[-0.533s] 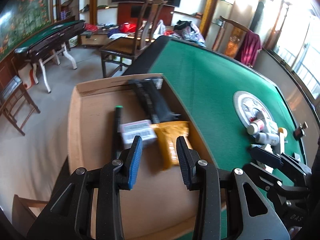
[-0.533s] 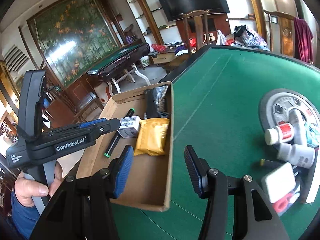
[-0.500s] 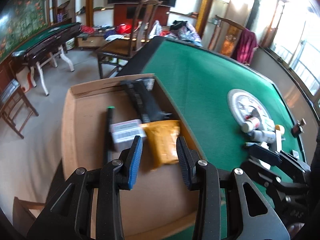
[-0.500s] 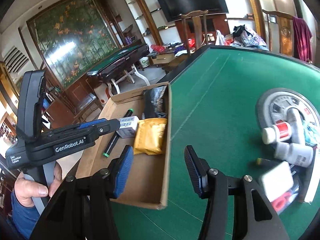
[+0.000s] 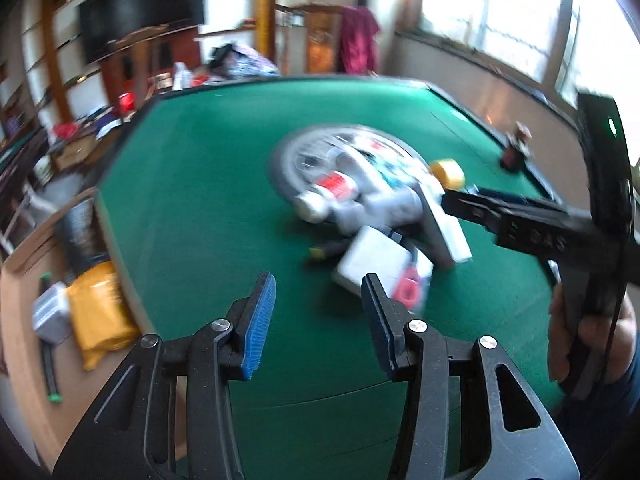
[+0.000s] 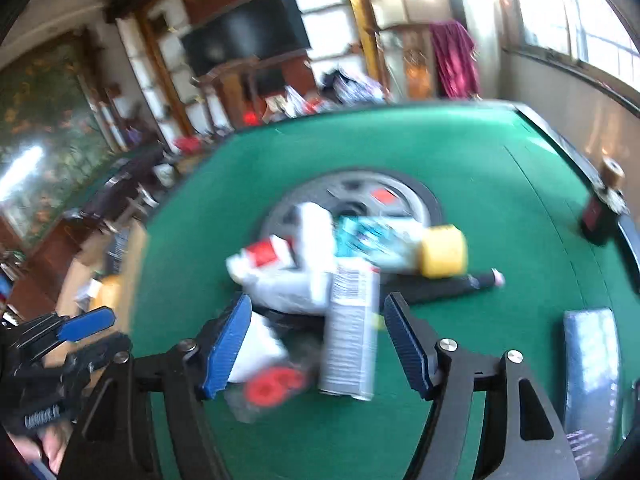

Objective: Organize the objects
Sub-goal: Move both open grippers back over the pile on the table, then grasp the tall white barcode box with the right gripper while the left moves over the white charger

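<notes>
A heap of objects lies on the green table (image 5: 200, 168) by a round grey disc (image 6: 400, 194): a white bottle with a red label (image 5: 330, 190), a grey box (image 6: 350, 332), a white flat box (image 5: 372, 264), a red-capped item (image 6: 272, 388), a yellow roll (image 6: 444, 252). My right gripper (image 6: 318, 340) is open, low over the grey box and white box. My left gripper (image 5: 318, 318) is open and empty, just short of the white flat box. A cardboard box (image 5: 24, 240) at the left holds a yellow pouch (image 5: 100, 312), a small white carton (image 5: 50, 312) and a pen.
A silver-blue packet (image 6: 592, 368) lies at the right. A dark marker (image 6: 460, 284) lies behind the heap. A small dark jar (image 5: 516, 148) stands at the table's far right edge. Chairs, shelves and another table stand beyond.
Both grippers have swung right, from the cardboard box toward the heap of objects. The views are motion-blurred. Both stay open.
</notes>
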